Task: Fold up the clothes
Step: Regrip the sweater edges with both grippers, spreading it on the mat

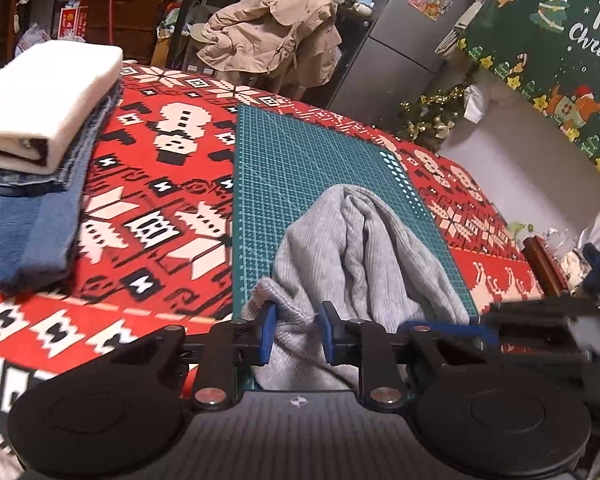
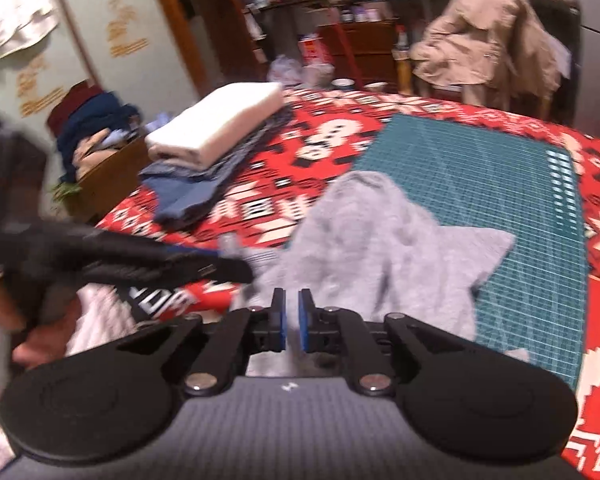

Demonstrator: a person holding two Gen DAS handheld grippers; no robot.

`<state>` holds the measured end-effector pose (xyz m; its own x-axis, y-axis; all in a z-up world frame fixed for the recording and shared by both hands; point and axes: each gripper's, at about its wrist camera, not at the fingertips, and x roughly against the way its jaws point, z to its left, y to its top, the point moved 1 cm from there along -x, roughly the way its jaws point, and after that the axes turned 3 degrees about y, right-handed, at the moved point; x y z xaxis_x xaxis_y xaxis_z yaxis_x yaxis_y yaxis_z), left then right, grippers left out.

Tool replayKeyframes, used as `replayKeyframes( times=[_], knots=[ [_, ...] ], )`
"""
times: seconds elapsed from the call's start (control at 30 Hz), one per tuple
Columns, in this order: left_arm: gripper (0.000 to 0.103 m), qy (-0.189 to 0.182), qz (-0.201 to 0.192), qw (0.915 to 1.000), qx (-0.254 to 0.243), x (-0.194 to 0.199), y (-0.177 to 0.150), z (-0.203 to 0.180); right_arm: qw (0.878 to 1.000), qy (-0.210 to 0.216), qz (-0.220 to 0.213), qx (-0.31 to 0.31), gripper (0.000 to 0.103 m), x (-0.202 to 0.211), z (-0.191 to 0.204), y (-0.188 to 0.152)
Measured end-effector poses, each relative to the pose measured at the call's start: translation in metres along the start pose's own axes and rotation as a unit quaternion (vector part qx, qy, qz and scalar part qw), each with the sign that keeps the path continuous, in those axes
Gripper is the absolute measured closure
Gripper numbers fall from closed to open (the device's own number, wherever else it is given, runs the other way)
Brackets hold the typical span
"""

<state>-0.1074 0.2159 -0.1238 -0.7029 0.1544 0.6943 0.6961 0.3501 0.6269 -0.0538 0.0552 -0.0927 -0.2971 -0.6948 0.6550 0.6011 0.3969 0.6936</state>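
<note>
A grey ribbed knit garment (image 1: 364, 248) lies bunched on the green cutting mat (image 1: 300, 168). My left gripper (image 1: 298, 332) has its blue pads either side of the garment's near edge, with cloth between them. In the right wrist view the same grey garment (image 2: 380, 248) spreads over the mat (image 2: 500, 184). My right gripper (image 2: 293, 320) sits at the garment's near edge, its jaws almost closed with a narrow gap, and no cloth shows between them. The left gripper body (image 2: 112, 252) appears blurred at the left of that view.
A stack of folded clothes, white on top (image 1: 40, 100) and denim below (image 1: 32, 232), sits at the table's left on the red patterned cloth (image 1: 148, 200). A beige coat (image 1: 276, 32) hangs on a chair behind. A box of clothes (image 2: 96, 136) stands left of the table.
</note>
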Motion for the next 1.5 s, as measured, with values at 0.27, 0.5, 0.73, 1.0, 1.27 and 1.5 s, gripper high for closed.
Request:
replayKeyframes(
  times=[0.27, 0.5, 0.73, 1.0, 1.27, 1.5],
  knots=[
    [0.081, -0.032, -0.007, 0.999, 0.031, -0.001, 0.007, 0.005, 0.998, -0.038, 0.029, 0.031, 0.083, -0.025, 0.01, -0.005],
    [0.08, -0.035, -0.005, 0.999, 0.028, 0.008, 0.004, 0.008, 0.996, -0.058, 0.009, -0.064, 0.1, -0.029, -0.026, -0.003],
    [0.075, -0.031, 0.039, 0.9988, 0.0, -0.004, -0.01, -0.004, 0.988, -0.055, -0.011, -0.146, 0.1, -0.032, -0.061, -0.008],
    [0.077, -0.021, 0.062, 0.9978, -0.008, -0.018, -0.016, -0.008, 0.991, -0.054, -0.018, -0.123, 0.092, -0.019, -0.047, -0.004],
    [0.095, -0.028, 0.064, 0.9974, -0.014, -0.019, -0.021, -0.011, 0.998, -0.015, -0.006, -0.053, 0.086, 0.009, -0.016, -0.001],
    [0.095, -0.03, 0.063, 0.9975, 0.002, -0.015, -0.02, -0.005, 0.999, -0.01, 0.044, 0.025, 0.082, -0.004, -0.002, -0.017]
  ],
)
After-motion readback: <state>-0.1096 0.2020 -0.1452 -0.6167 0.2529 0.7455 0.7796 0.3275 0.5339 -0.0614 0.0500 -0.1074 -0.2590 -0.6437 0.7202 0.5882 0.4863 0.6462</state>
